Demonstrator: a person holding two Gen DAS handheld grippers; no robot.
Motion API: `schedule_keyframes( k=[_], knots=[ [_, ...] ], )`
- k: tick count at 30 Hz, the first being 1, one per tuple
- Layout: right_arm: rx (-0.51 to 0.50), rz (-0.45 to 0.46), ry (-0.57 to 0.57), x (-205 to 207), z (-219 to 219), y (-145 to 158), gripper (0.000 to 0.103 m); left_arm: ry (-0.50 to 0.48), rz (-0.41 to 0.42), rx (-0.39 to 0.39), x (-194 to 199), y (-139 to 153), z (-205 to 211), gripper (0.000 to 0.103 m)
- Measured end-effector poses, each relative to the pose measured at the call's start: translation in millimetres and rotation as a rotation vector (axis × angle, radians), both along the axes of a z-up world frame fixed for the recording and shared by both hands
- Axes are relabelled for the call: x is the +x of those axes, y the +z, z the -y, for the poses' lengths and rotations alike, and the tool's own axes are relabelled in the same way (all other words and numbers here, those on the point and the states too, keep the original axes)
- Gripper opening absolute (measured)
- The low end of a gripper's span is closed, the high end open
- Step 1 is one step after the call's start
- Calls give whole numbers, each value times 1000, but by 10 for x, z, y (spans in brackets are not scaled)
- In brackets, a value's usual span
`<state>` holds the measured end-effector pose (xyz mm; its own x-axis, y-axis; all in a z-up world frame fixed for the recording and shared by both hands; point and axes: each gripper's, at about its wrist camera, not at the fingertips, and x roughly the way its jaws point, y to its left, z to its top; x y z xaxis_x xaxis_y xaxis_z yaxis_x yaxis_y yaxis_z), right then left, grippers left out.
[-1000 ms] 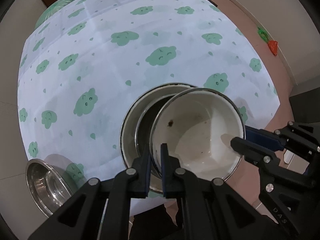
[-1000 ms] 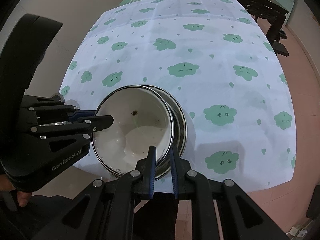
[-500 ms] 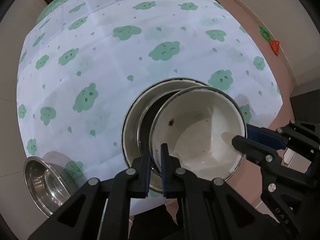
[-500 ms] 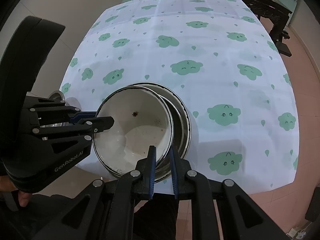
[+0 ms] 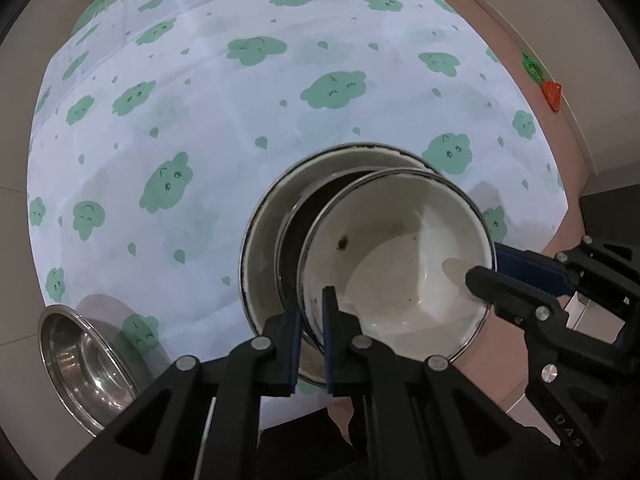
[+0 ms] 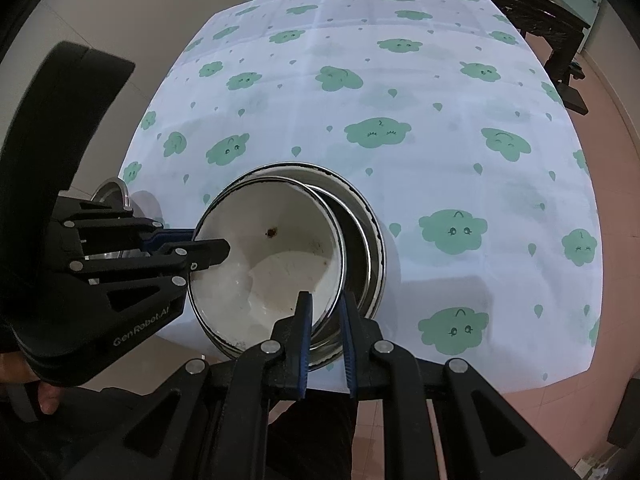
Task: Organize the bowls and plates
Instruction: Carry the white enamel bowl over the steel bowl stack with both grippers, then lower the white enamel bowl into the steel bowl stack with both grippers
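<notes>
— Where do we have the white bowl (image 5: 400, 264)?

— Tilted over the metal bowls (image 5: 272, 240) stacked near the table (image 5: 240, 120) edge. Our left gripper (image 5: 311, 316) pinches its rim on one side, our right gripper (image 6: 323, 312) pinches the rim on another.

— Anything else?

— A steel bowl (image 5: 80, 364) sits apart at the table's corner.

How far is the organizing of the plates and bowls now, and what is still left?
Partly done. A metal-rimmed dish and a dark dish already sit nested on the cloud-patterned tablecloth. In hand: the white enamel bowl, gripped at its rim by the left gripper and right gripper, tilted above that stack. Left: settling it in, then the steel bowl at the table edge.
</notes>
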<state>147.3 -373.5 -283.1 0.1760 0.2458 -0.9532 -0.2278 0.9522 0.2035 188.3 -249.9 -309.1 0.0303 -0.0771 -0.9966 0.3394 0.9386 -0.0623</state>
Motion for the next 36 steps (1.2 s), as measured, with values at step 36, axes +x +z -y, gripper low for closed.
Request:
schedule_keyframes(
  k=[36],
  knots=[
    [-23, -22, 11, 66, -16, -183, 16, 9, -35, 7, 0, -297, -31, 7]
  ],
)
